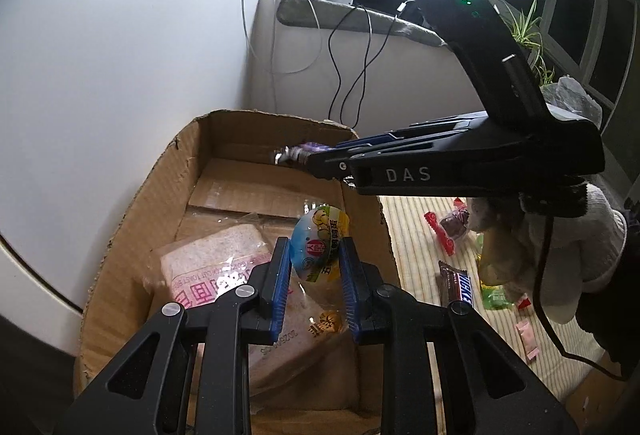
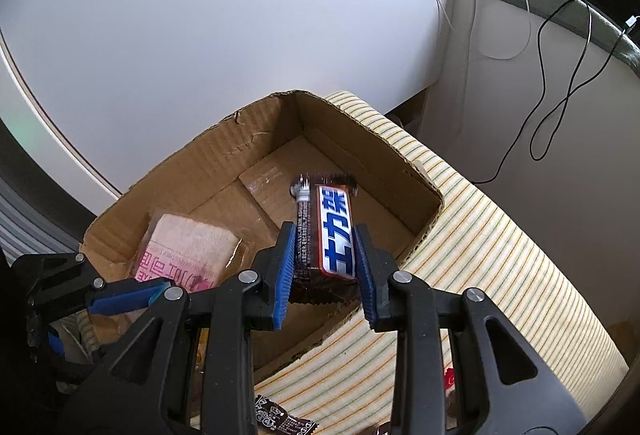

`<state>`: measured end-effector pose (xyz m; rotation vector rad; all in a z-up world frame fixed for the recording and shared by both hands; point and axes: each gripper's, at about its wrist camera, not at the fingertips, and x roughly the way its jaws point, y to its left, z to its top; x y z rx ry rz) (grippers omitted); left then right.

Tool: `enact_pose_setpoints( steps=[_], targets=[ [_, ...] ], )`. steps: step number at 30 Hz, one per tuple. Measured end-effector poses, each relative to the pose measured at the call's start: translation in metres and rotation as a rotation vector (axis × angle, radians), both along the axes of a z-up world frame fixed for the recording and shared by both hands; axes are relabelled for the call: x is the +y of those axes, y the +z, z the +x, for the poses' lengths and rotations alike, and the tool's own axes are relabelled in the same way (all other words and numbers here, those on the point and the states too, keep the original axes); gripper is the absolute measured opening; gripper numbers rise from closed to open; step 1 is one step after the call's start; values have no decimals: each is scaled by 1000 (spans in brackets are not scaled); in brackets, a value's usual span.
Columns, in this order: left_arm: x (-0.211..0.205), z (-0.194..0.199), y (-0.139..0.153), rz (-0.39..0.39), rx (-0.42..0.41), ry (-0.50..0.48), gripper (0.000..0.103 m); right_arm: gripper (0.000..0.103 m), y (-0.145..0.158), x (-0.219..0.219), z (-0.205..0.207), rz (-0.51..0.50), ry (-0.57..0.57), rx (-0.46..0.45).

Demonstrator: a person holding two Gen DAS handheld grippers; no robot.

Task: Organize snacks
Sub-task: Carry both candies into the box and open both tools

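I count one cardboard box, torn along its rim, sitting on a striped mat against a white wall. Inside it lies one bag of pink sliced toast, flat on the box floor at the near left.

My left gripper is clamped on one round, clear snack pouch with a green-and-yellow label and a red mark; it hangs over the box, above the toast.

My right gripper is squeezed onto one chocolate bar, brown wrapper with a white panel and bold blue characters, held lengthwise over the middle of the box, not touching the floor.

From the left wrist view I see more snacks on the mat outside the box: one Snickers bar, a red packet, a green packet and a small pink sachet. A gloved hand carries the right gripper.
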<state>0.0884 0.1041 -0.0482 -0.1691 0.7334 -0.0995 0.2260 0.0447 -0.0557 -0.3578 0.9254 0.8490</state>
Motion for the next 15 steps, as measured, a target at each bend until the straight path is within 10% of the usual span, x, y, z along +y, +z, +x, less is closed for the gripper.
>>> enact_pose_setpoints(
  steps=[15],
  targets=[
    [-4, -9, 12, 7, -24, 1, 23, 47, 21, -17, -12, -2, -26, -44]
  ],
)
